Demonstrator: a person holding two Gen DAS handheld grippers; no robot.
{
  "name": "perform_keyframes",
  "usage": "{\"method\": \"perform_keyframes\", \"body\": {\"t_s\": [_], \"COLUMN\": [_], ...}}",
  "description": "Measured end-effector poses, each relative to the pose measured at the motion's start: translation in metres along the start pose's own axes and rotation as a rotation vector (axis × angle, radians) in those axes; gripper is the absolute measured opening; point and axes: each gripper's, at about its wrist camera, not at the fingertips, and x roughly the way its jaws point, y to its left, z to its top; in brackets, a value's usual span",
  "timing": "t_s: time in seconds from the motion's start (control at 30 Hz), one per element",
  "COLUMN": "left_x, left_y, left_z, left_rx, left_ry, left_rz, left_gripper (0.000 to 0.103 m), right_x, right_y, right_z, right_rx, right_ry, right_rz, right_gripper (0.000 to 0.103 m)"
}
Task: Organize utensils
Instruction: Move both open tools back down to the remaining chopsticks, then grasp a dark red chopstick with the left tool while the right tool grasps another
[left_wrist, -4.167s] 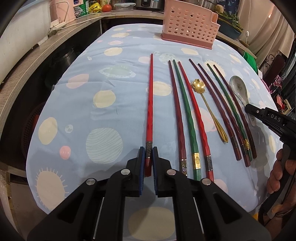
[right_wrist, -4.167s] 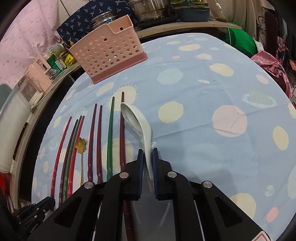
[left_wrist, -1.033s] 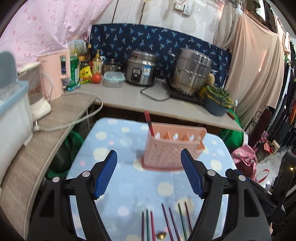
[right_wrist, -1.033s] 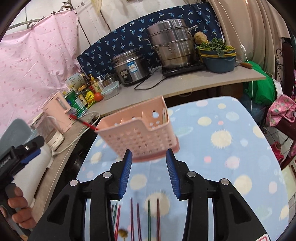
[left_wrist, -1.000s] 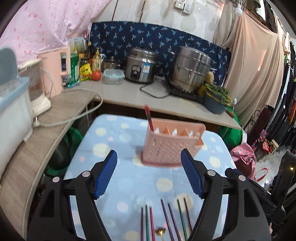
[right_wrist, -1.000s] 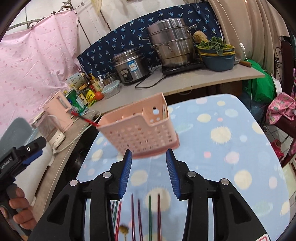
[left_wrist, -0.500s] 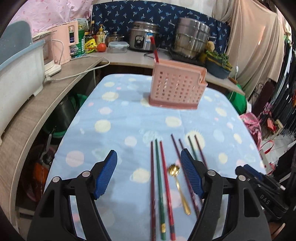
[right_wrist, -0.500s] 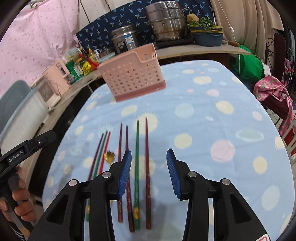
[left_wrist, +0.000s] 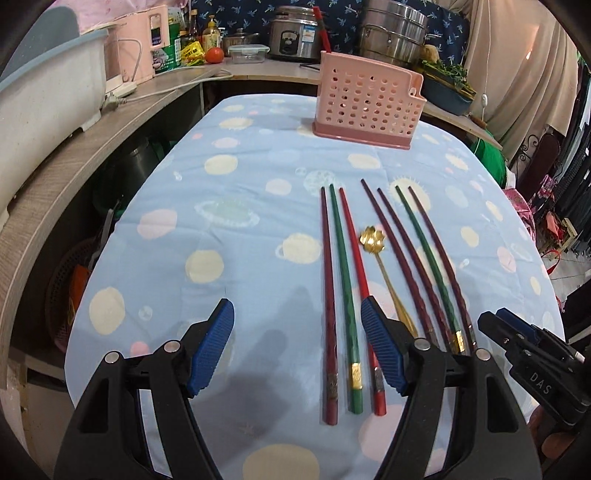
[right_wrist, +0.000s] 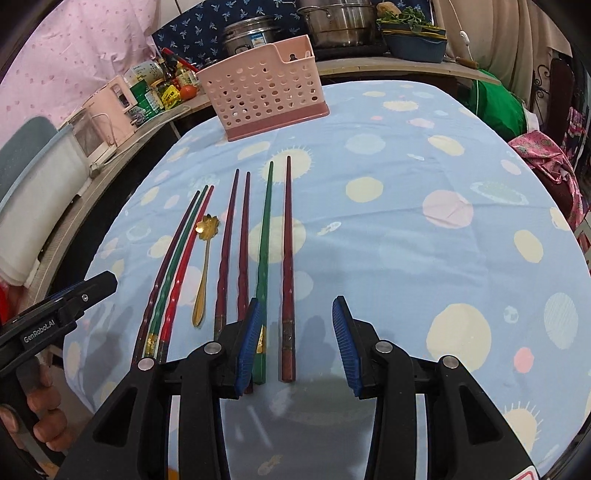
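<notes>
Several chopsticks lie side by side on the spotted blue tablecloth (left_wrist: 240, 229), with a gold spoon (left_wrist: 373, 236) among them. My left gripper (left_wrist: 295, 347) hangs open over the near ends of a dark red chopstick (left_wrist: 328, 295), a green one (left_wrist: 345, 295) and a red one (left_wrist: 358, 266). My right gripper (right_wrist: 297, 343) is open too; the near end of a maroon chopstick (right_wrist: 288, 258) lies below its gap, with a green chopstick (right_wrist: 264, 240) by the left pad. The pink caddy (left_wrist: 365, 99) stands at the far end with a red chopstick (left_wrist: 320, 26) in it.
A wooden counter (left_wrist: 74, 155) curves round the table's left and far sides, bearing a white tub (left_wrist: 40, 92), a pink kettle (left_wrist: 136, 44), bottles and steel pots (left_wrist: 391, 37). Each gripper shows in the other's view: right gripper (left_wrist: 532, 358), left gripper (right_wrist: 74, 295).
Both grippers have drawn back from the caddy and sunk toward the near ends of the chopsticks, tilting down. The red chopstick and white spoon gripped earlier are gone from the table; the red one stands in the caddy.
</notes>
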Motion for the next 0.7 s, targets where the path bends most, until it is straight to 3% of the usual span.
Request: {"method": "perform_keyframes", "body": {"t_s": [0.2,0.37,0.7], "left_x": [0.003,0.010,0.020], "left_y": [0.000,0.001,-0.001], "left_z": [-0.016,-0.026,-0.034], "left_rx": [0.016,0.029,0.051], "left_ry": [0.028,0.052,0.077], "left_rz": [0.005,0.026,0.037], "left_gripper": [0.068,0.067,0.065], "right_x": [0.004,0.006,0.007], "right_y": [0.004,0.004,0.004], "right_z": [-0.009,-0.013,-0.016], "right_rx": [-0.007,-0.009,-0.011], "right_ry": [0.012,0.026,0.028], "right_rz": [-0.009,-0.010,-0.019], "right_gripper": [0.036,0.027,0.023]}}
